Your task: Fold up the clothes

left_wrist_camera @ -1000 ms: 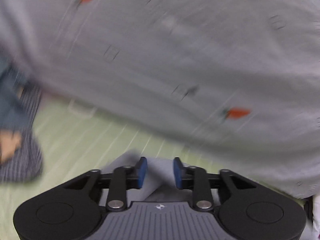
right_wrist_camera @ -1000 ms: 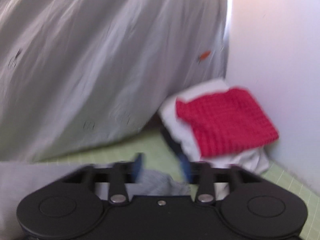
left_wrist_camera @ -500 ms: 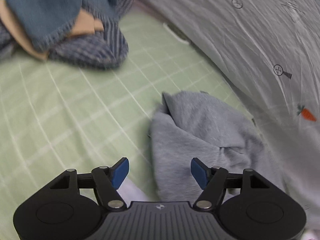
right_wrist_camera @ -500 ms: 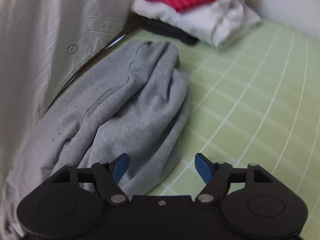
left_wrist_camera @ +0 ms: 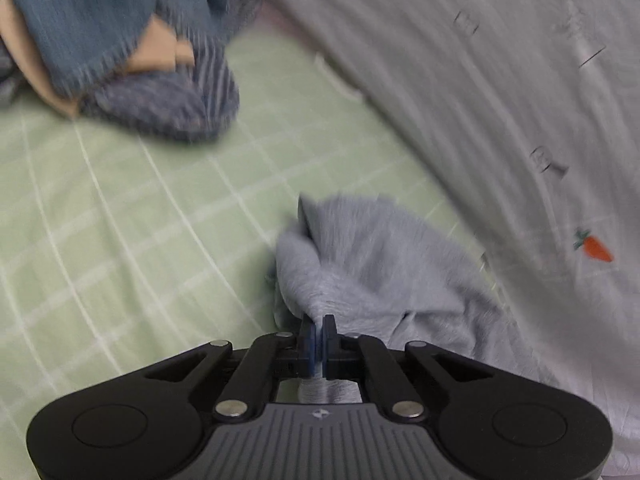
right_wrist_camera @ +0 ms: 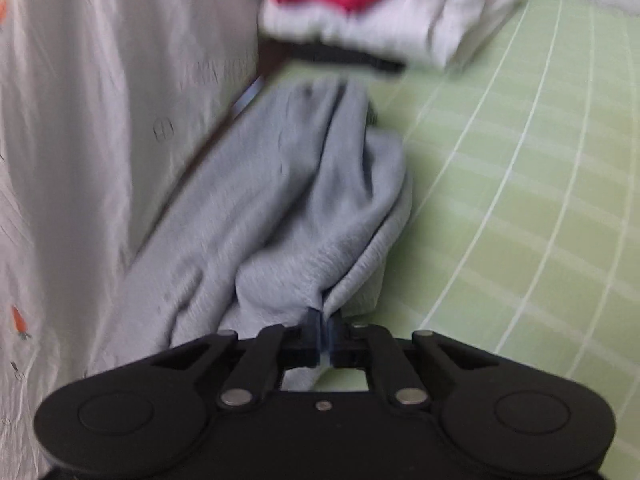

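Observation:
A crumpled grey sweat garment (left_wrist_camera: 384, 264) lies on a light green checked sheet (left_wrist_camera: 120, 216), beside a pale grey quilt. My left gripper (left_wrist_camera: 319, 326) is shut on a bunched edge of it, the cloth pinched between the blue pads. In the right wrist view the same grey garment (right_wrist_camera: 304, 200) stretches away from me toward the far pile. My right gripper (right_wrist_camera: 325, 318) is shut on a gathered fold at its near end.
A pale grey quilt (left_wrist_camera: 500, 92) printed with small carrots rises along one side, seen as quilt (right_wrist_camera: 92, 128) on the left of the right wrist view. A heap of blue and striped clothes (left_wrist_camera: 132, 52) lies far left. A red and white folded pile (right_wrist_camera: 380, 12) sits ahead.
Both grippers came down from in front of the quilt to the grey garment, stood wide open over it half a second ago, and have now shut on its cloth.

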Demonstrator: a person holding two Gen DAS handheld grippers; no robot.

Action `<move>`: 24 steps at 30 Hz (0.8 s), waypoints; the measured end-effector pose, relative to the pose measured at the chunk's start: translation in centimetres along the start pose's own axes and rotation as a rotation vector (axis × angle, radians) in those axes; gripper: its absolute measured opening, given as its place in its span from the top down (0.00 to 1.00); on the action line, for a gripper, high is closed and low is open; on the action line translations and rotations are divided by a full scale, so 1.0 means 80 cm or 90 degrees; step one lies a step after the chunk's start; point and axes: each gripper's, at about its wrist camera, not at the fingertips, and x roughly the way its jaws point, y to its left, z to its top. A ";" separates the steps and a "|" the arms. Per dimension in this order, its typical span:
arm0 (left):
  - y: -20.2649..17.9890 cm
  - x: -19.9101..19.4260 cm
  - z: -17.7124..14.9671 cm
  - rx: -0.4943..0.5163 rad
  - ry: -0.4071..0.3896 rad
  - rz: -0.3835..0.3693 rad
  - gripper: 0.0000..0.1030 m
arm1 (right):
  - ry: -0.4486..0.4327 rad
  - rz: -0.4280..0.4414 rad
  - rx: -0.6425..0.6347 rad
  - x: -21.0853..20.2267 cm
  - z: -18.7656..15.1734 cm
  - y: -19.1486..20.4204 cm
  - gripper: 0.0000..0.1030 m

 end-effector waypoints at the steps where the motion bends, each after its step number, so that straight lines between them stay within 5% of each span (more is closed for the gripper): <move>1: 0.004 -0.014 0.003 0.001 -0.014 -0.006 0.98 | -0.022 0.004 -0.004 -0.013 0.004 -0.002 0.97; 9: 0.054 -0.146 0.018 -0.043 -0.099 -0.086 0.98 | -0.170 0.029 -0.033 -0.131 0.038 -0.021 0.98; 13: 0.079 -0.198 0.012 -0.050 -0.118 -0.102 0.98 | -0.194 0.046 -0.039 -0.168 0.049 -0.037 0.98; 19: 0.080 -0.207 0.016 -0.032 -0.129 -0.085 0.98 | -0.188 0.069 -0.082 -0.160 0.050 -0.015 0.98; 24: 0.026 -0.212 0.046 0.072 -0.184 -0.109 1.00 | -0.225 0.096 -0.115 -0.163 0.064 0.020 0.98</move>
